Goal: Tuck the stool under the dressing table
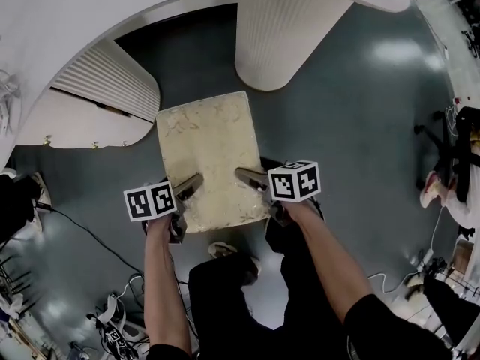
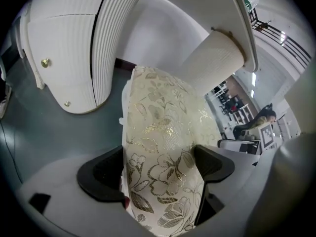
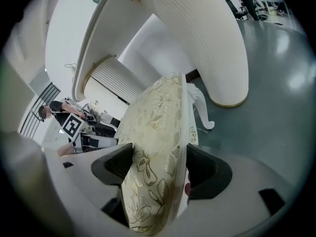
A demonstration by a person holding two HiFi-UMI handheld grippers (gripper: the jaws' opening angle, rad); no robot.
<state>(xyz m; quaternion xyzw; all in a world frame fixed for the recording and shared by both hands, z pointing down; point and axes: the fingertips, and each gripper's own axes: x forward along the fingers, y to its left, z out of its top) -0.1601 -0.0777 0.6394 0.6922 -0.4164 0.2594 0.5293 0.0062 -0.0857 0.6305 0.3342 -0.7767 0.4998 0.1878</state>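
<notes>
Arching from 9 to 1 o'clock in the head view, the white dressing table [image 1: 67, 21] overhangs the floral-cushioned stool [image 1: 210, 152], whose far edge meets the gap between its pedestals at 12. At the seat's 7 and 5 o'clock, the left gripper [image 1: 187, 187] and right gripper [image 1: 251, 177] each pinch a near corner.

You see one rectangular stool with a cream, gold-flowered fabric seat [image 1: 210, 152]; one white curved dressing table [image 1: 67, 10] on two ribbed white pedestals, far left [image 1: 105, 88] and far right [image 1: 281, 32]; two hand-held grippers, left [image 1: 190, 184] and right [image 1: 249, 175]; two black-and-white marker cubes, left [image 1: 150, 201] and right [image 1: 294, 181].
</notes>
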